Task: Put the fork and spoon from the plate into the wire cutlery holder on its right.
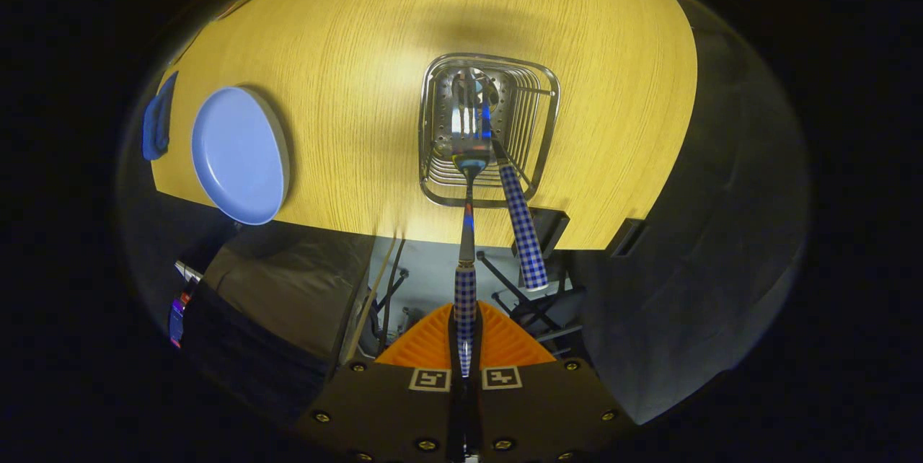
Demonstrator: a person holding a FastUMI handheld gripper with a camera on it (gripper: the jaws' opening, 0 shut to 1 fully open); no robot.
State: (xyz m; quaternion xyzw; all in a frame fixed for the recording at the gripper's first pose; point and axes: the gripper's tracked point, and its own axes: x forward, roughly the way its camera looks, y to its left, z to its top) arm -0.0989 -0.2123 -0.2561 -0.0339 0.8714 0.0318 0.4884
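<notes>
Above wire cutlery holder (489, 130) | tool (465, 347) pinching spoon (467, 247) handle | bowl pointing down into holder

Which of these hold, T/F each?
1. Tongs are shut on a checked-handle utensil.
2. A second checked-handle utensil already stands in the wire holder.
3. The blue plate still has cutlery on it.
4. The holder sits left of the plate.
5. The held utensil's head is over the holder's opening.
1. True. The tongs pinch the checked handle of the spoon.
2. True. The other utensil leans in the wire holder, handle sticking out.
3. False. The blue plate holds no cutlery.
4. False. The holder is to the plate's right on the wooden table.
5. True. Its head sits within the holder's rim, seen from above.
</notes>
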